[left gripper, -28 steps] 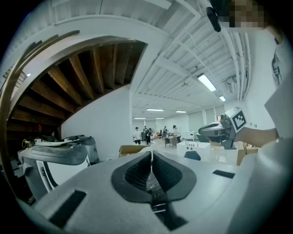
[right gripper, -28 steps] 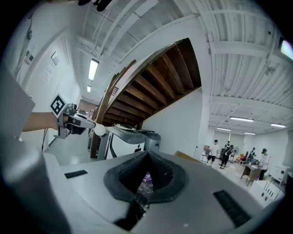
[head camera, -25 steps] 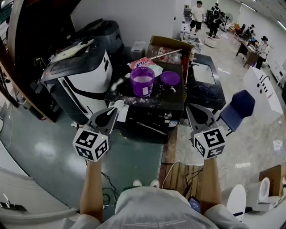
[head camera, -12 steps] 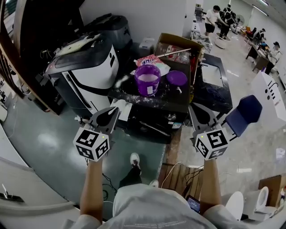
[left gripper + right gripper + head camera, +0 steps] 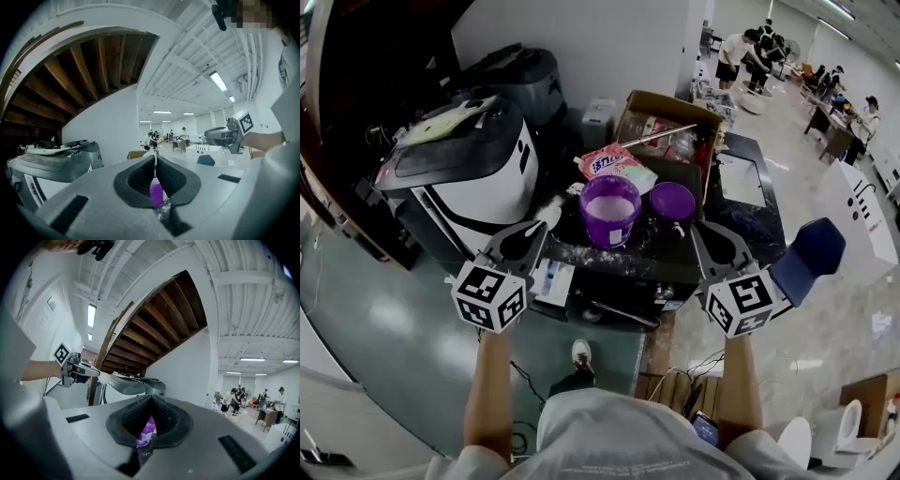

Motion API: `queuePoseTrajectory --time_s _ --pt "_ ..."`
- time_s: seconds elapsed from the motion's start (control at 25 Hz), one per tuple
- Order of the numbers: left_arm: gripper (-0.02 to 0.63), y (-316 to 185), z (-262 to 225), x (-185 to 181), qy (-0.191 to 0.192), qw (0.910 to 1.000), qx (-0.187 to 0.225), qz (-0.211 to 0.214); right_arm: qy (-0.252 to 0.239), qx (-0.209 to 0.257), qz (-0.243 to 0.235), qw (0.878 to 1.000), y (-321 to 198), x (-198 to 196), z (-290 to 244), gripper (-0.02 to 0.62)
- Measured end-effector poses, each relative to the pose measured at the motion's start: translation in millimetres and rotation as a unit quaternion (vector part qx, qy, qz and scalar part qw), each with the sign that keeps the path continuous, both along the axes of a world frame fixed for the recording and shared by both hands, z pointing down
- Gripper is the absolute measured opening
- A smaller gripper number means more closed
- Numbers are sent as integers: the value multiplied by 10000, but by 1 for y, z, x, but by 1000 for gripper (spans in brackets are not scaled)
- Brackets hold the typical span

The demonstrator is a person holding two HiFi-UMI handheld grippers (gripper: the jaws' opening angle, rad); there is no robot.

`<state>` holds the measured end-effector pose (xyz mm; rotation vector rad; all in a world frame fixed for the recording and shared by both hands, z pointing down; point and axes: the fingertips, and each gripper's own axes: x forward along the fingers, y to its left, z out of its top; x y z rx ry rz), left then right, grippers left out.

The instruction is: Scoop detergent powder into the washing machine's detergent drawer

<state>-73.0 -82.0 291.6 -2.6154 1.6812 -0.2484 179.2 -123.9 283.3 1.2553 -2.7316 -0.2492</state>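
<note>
I hold left gripper (image 5: pixel 534 234) and right gripper (image 5: pixel 703 236) closed and empty off the worktop's (image 5: pixel 661 248) front edge, apparently lining up on the open tub (image 5: pixel 610 210).

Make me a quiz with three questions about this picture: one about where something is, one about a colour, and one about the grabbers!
1. Where is the purple lid?
A. On top of the tub
B. On the floor
C. Beside the purple tub, on its right

2. What colour is the chair at the right?
A. Red
B. Blue
C. Yellow

3. How are the two grippers?
A. Shut and empty
B. Wide open
C. Each holding a scoop

Answers:
1 C: the purple lid lies flat next to the open purple tub in the head view.
2 B: the chair is plainly blue.
3 A: the jaws of the left gripper and the right gripper meet at their tips with nothing between them.
</note>
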Motion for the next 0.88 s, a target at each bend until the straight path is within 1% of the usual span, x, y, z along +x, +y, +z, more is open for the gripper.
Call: queuePoseTrajectory --time_s 0.12,0.36,0.44,0.52,0.64,0.72,0.8,0.88 --pt "15 -47 -10 -16 -6 9998 62 186 2 34 152 9999 -38 -15 -7 3" --pt "15 -126 -14 -49 9 9989 -3 479 40 -77 359 9993 -103 -52 -5 3" --pt "15 -145 -13 -54 -10 9979 -41 651 84 -121 426 9990 -119 -62 -1 3" --pt "15 -162 -9 -51 -83 9957 -139 912 118 -150 520 9985 -133 -68 2 3" --pt "14 -183 8 -39 -350 9898 -458 1303 155 -236 597 9978 -146 -75 10 5" --pt "15 -196 20 -26 -523 9840 -682 1559 230 -329 612 9973 -153 -77 19 4" --pt "15 -204 32 -7 -675 9765 -870 1852 331 -436 604 9967 -159 -75 30 3" --pt "15 -209 47 11 -957 9668 -1054 2124 414 -537 518 9964 -163 -74 41 3"
